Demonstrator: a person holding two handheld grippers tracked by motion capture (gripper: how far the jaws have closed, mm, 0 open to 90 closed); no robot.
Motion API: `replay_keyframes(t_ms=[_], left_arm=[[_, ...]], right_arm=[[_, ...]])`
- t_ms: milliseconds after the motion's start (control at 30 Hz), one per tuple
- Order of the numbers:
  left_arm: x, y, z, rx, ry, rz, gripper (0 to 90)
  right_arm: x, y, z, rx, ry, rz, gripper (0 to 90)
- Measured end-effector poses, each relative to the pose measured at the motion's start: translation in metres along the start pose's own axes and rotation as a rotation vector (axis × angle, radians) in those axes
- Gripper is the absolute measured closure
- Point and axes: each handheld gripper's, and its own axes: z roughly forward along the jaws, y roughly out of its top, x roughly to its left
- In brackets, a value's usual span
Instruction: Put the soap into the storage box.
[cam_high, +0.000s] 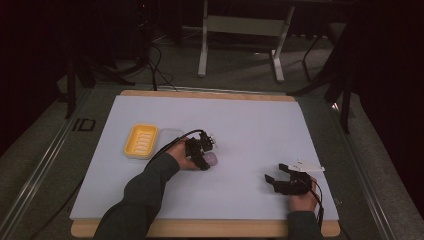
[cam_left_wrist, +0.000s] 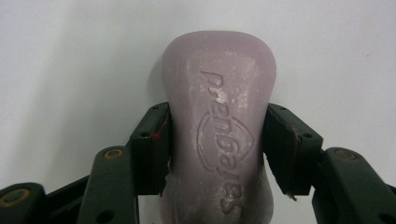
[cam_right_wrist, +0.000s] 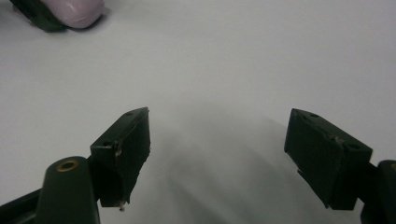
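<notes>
A pale purple soap bar (cam_left_wrist: 219, 107) with an embossed logo lies on the white mat (cam_high: 250, 125), left of centre. My left gripper (cam_high: 208, 158) reaches it from the left, and both pads (cam_left_wrist: 152, 140) press on the bar's narrow waist. The soap bar (cam_high: 212, 159) pokes out past the jaws toward the right. My right gripper (cam_high: 275, 171) rests near the front right of the mat, pointing left, jaws wide apart with nothing between them (cam_right_wrist: 217, 121). From there the soap bar (cam_right_wrist: 77, 11) appears far off, at the top left.
A yellow ribbed soap dish (cam_high: 141, 140) sits on the mat just left of the left hand, with a pale translucent piece (cam_high: 170, 134) beside it. The mat covers a wooden table (cam_high: 210, 229). Desk legs (cam_high: 202, 45) and cables stand beyond the far edge.
</notes>
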Motion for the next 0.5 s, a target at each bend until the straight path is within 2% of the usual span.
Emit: replay_keyframes(t_ms=[500], left_arm=[[-0.0039,0.0036,-0.0001,0.028,0.028,-0.011,49.6]], right_arm=[[0.0001,0.0002,0.0006,0.006,0.000,0.000,22.1]])
